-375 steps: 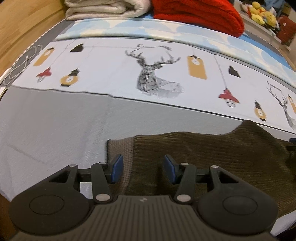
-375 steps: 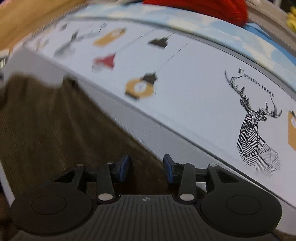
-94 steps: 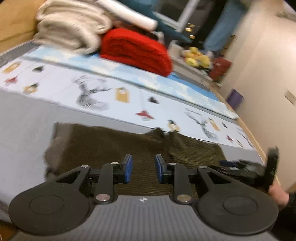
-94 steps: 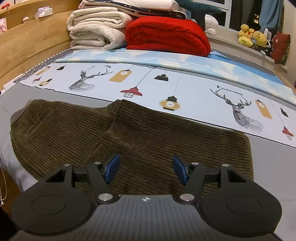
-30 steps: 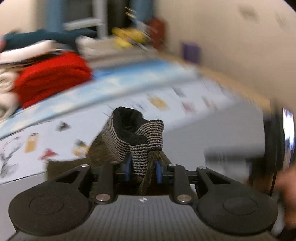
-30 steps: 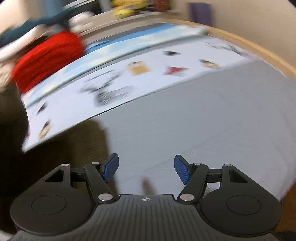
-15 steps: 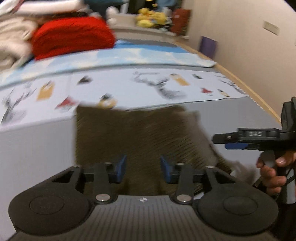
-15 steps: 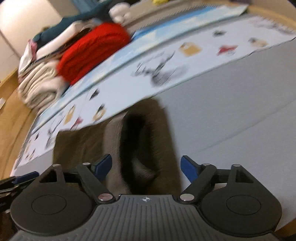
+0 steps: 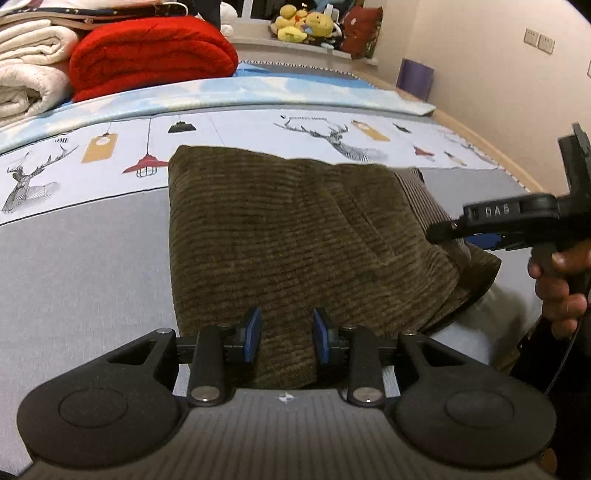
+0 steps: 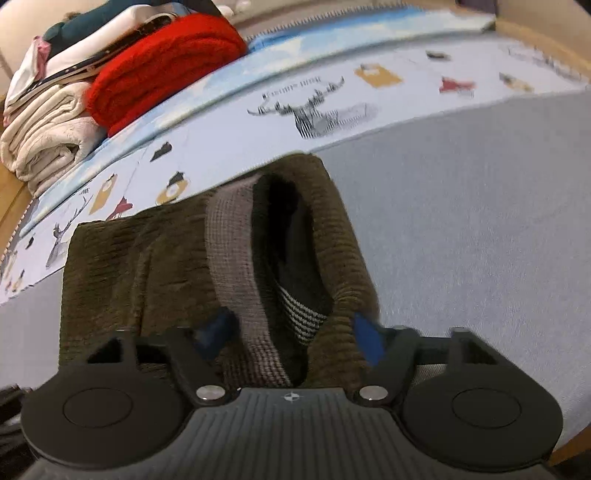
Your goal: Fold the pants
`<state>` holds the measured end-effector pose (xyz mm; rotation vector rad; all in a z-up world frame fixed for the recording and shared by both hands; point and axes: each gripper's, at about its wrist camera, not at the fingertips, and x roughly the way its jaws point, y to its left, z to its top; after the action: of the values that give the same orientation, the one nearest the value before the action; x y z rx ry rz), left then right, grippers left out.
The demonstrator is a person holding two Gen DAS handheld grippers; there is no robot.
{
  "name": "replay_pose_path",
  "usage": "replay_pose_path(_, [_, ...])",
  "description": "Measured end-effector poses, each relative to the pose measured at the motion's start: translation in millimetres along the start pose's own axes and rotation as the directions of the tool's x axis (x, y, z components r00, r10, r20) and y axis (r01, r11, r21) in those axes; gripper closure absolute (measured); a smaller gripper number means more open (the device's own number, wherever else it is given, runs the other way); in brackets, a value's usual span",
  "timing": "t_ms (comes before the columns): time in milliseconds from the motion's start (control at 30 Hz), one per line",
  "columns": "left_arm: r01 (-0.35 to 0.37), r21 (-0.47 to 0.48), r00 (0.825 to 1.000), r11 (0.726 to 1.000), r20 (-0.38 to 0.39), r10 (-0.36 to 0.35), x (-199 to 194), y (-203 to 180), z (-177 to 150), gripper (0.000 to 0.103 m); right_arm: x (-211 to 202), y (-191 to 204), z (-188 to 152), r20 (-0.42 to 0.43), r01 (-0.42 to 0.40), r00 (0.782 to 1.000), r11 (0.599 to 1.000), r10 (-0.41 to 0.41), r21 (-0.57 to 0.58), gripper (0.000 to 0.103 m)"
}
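The brown corduroy pants [image 9: 288, 236] lie folded over on the grey bed sheet [image 9: 74, 273]. Their striped knit waistband [image 10: 232, 266] gapes open toward the right wrist camera. My left gripper [image 9: 286, 338] is open, with its blue pads over the near edge of the fold. My right gripper [image 10: 291, 334] is open wide with the waistband end between its pads. It also shows in the left wrist view [image 9: 476, 230], at the right edge of the pants.
A deer-print bed cover [image 9: 332, 133] lies beyond the pants. A red blanket [image 9: 147, 55] and white blankets [image 9: 29, 66] are stacked at the back. Plush toys [image 9: 299, 26] sit on the far ledge. A wooden bed rim [image 10: 546, 40] runs on the right.
My left gripper carried the waistband end over, let go of it and opened. The pants now lie folded. My right gripper has moved in onto the waistband end.
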<state>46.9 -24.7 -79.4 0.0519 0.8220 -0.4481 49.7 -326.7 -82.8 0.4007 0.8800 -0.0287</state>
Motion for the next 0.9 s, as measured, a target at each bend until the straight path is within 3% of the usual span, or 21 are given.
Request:
replay_pose_path(167, [0.018, -0.027, 1.0, 0.999, -0.01, -0.018, 1.2, 4.5, -0.5, 0.069, -14.4, -0.6, -0.8, 0.062, 0.012, 0.998, 1.0, -0.011, -0.018, 0.062])
replay_pose_path(300, [0.026, -0.034, 1.0, 0.999, -0.01, -0.027, 2.9, 4.2, 0.2, 0.068, -20.5, 0.1, -2.1, 0.086, 0.015, 0.996, 0.999, -0.011, -0.05, 0.066])
replay_pose_path(400, [0.028, -0.033, 1.0, 0.999, -0.012, -0.028, 3.2, 3.5, 1.3, 0.068, -21.3, 1.3, -2.2, 0.083, 0.046, 0.996, 0.997, -0.041, -0.058, 0.057])
replay_pose_path(500, [0.022, -0.033, 1.0, 0.999, -0.018, -0.023, 4.4, 3.5, 0.7, 0.067, -32.9, 10.9, -4.7, 0.167, 0.093, 0.983, 0.989, -0.073, -0.114, 0.05])
replay_pose_path(567, [0.018, -0.031, 1.0, 0.999, -0.021, -0.018, 4.9, 2.9, 0.2, 0.067, -38.0, 19.1, -6.6, 0.218, 0.096, 0.974, 0.979, -0.057, -0.177, 0.037])
replay_pose_path(633, [0.012, -0.024, 1.0, 1.0, -0.025, -0.012, 5.2, 1.4, -0.8, 0.066, -27.0, 21.7, -7.6, 0.159, 0.069, 0.987, 0.976, -0.036, -0.208, 0.035])
replay_pose_path(700, [0.004, -0.016, 1.0, 1.0, -0.03, -0.004, 5.8, -0.3, -2.2, 0.066, -5.0, 16.8, -10.3, 0.047, 0.046, 0.998, 0.982, -0.038, -0.185, 0.033])
replay_pose_path(767, [-0.003, -0.009, 1.0, 1.0, -0.028, 0.003, 5.6, -1.4, -3.6, 0.065, 0.8, 9.1, -7.8, 0.035, 0.029, 0.999, 0.992, -0.025, -0.125, 0.029])
replay_pose_path(800, [-0.005, -0.006, 1.0, 1.0, -0.027, 0.005, 5.3, -1.8, -4.3, 0.065, 2.0, 5.1, -4.2, 0.023, 0.005, 1.0, 0.996, -0.003, -0.086, 0.032])
replay_pose_path(833, [-0.007, -0.005, 1.0, 1.0, -0.025, 0.007, 5.0, -1.8, -4.9, 0.065, 2.2, 2.0, -2.5, 0.016, -0.028, 0.999, 0.998, 0.029, -0.059, 0.044])
replay_pose_path(900, [-0.01, -0.007, 1.0, 1.0, -0.019, 0.01, 4.0, -1.6, -6.1, 0.065, 0.1, 1.8, -4.5, 0.02, -0.05, 0.998, 0.997, 0.051, -0.052, 0.054])
